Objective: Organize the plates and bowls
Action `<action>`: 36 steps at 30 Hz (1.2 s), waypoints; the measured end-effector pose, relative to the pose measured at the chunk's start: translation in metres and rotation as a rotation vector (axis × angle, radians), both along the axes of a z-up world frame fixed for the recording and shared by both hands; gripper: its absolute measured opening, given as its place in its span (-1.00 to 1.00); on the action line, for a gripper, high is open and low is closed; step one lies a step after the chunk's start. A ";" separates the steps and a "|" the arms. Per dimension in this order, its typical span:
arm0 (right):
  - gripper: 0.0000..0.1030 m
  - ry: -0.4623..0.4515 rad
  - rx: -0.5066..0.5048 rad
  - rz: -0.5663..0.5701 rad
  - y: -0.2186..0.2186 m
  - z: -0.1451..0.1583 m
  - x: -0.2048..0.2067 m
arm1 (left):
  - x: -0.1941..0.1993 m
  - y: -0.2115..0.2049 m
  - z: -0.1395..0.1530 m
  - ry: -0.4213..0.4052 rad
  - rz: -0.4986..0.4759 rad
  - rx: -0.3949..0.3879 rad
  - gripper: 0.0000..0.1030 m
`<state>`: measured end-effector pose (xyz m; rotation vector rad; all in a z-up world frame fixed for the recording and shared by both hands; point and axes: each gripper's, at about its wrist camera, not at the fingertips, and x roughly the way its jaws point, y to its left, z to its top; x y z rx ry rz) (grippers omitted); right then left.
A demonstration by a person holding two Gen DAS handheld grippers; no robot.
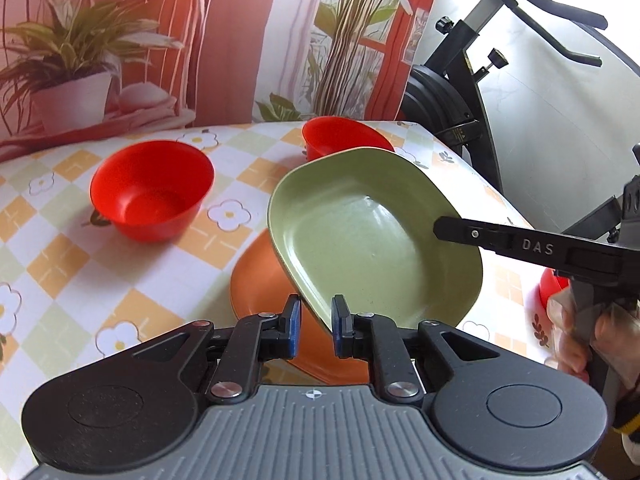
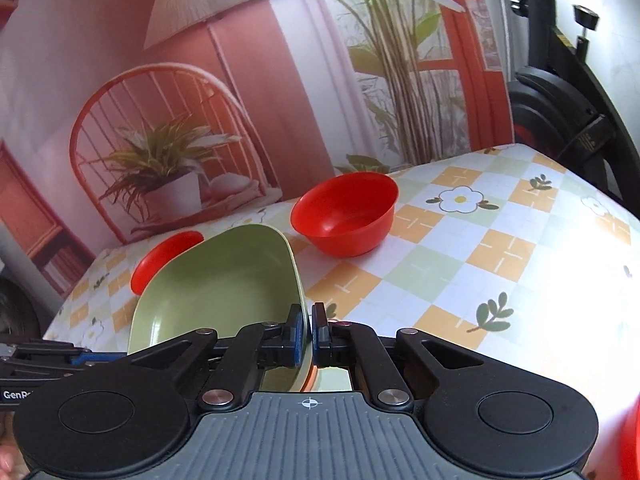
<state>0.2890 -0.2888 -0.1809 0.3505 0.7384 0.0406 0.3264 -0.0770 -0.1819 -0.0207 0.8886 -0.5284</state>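
Observation:
A pale green plate (image 1: 360,240) hangs tilted above an orange plate (image 1: 256,288) that lies on the checked tablecloth. My right gripper (image 2: 308,334) is shut on the green plate's (image 2: 224,288) rim; in the left wrist view it reaches in from the right (image 1: 440,230). My left gripper (image 1: 316,326) stands open, its blue pads on either side of the plate's near edge, with the right pad close against it. Red bowls stand at the left (image 1: 152,190) and behind the plate (image 1: 340,136); the right wrist view shows them too (image 2: 346,214) (image 2: 166,256).
A third red bowl (image 1: 554,284) peeks out behind the right gripper's handle. A black exercise bike (image 1: 460,92) stands past the table's right edge. A printed backdrop (image 1: 160,40) hangs behind the table. A person's hand (image 1: 580,340) holds the right gripper.

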 end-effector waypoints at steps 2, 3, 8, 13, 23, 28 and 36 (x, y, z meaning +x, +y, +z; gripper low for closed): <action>-0.92 0.010 -0.045 0.052 0.002 0.002 0.006 | -0.003 -0.001 -0.002 0.009 0.011 -0.009 -0.65; -0.92 0.013 -0.066 0.074 0.003 0.003 0.009 | -0.004 -0.002 -0.003 0.015 0.017 -0.017 -0.65; -0.91 0.040 -0.147 0.194 0.010 0.003 0.023 | -0.014 -0.001 -0.011 0.068 0.055 -0.067 -0.60; -0.90 0.062 -0.208 0.282 0.020 0.001 0.035 | -0.016 0.000 -0.017 0.098 0.079 -0.086 -0.57; -0.87 0.107 -0.246 0.369 0.034 -0.012 0.058 | -0.011 0.010 -0.024 0.153 0.138 -0.113 -0.56; -0.86 0.111 -0.255 0.369 0.036 -0.015 0.059 | -0.009 0.010 -0.024 0.154 0.141 -0.114 -0.56; -0.84 0.118 -0.304 0.383 0.043 -0.014 0.058 | -0.010 0.014 -0.025 0.167 0.148 -0.132 -0.56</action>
